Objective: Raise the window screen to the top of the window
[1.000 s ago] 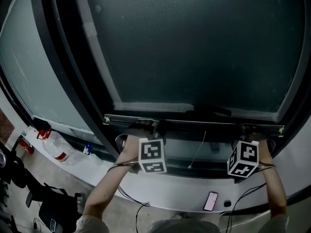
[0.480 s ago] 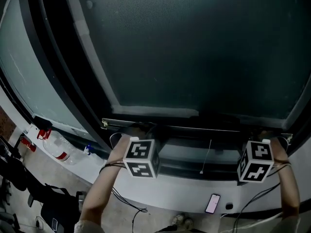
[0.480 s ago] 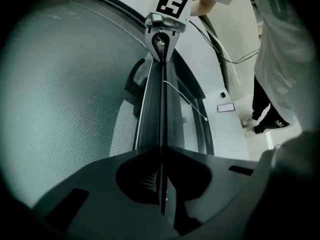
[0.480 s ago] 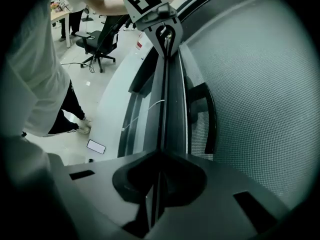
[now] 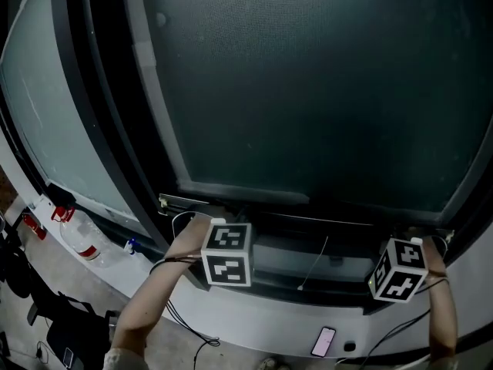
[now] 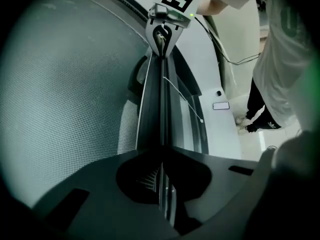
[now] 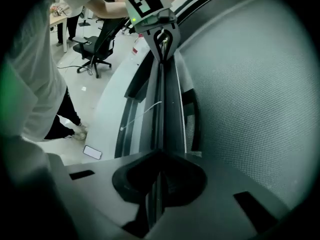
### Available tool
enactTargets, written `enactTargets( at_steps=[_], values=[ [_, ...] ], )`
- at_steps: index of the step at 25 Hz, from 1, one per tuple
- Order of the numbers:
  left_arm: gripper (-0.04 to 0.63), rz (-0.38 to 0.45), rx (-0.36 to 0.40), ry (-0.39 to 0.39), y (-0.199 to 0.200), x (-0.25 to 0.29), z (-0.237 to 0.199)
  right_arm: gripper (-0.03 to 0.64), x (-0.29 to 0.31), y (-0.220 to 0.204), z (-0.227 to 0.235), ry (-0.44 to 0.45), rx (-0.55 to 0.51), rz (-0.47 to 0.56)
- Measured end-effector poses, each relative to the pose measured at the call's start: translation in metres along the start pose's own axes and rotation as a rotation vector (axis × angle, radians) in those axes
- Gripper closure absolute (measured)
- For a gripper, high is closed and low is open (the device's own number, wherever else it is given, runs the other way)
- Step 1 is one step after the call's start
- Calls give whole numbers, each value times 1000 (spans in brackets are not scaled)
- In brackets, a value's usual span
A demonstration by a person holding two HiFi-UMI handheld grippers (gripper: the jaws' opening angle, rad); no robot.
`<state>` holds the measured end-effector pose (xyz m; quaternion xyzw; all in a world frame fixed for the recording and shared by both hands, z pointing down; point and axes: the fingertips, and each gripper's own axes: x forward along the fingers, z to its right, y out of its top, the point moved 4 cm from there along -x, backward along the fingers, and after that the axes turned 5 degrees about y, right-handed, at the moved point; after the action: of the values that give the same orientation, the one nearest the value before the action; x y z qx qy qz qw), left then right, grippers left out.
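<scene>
The window screen's dark mesh (image 5: 308,83) fills the upper head view, and its bottom bar (image 5: 308,219) runs across below it. My left gripper (image 5: 222,220) is shut on the bar near its left end, with its marker cube hanging underneath. Near the right end my right gripper (image 5: 412,241) is shut on the same bar. In the left gripper view the bar (image 6: 161,99) runs from my left gripper (image 6: 162,151) away to the right one, mesh (image 6: 65,84) beside it. The right gripper view mirrors this: bar (image 7: 162,99), right gripper (image 7: 159,156), mesh (image 7: 250,84).
A black window frame (image 5: 92,114) slants down the left. A thin pull cord (image 5: 314,259) hangs under the bar. Far below are a phone (image 5: 323,341) on the floor and a clear bottle (image 5: 77,241). An office chair (image 7: 95,49) stands behind.
Both grippers, still on the bar, have carried it closer to the pale strip of the frame above it. The head view has shifted, so the floor things sit lower.
</scene>
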<state>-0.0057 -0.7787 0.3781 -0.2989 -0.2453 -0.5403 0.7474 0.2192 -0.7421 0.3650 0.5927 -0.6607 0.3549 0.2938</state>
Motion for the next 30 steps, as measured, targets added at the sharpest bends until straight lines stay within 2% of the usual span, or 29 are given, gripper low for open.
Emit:
enactTargets(
  at_steps=[5,8,15,20,25,28,30],
  values=[
    [577,-10,25,111,8,-24,-27,597,-30,3,20,-139,-26,3],
    [577,1,40,231,13,-53,-53,597,-62,8,40,-257,-38,13],
    [577,-9,97,509,36,-143,-153,597,-167,22,121,-530,-70,29],
    [580,-64,135,752,49,-216,-231,595,-251,40,184,-798,-128,46],
    [581,-138,155,856,63,-283,-308,597,-322,59,245,-988,-147,53],
    [580,-145,137,884,78,-308,-340,595,-360,58,271,-1031,-146,49],
    [580,-137,138,930,84,-327,-357,595,-382,59,286,-1059,-142,40]
  ],
)
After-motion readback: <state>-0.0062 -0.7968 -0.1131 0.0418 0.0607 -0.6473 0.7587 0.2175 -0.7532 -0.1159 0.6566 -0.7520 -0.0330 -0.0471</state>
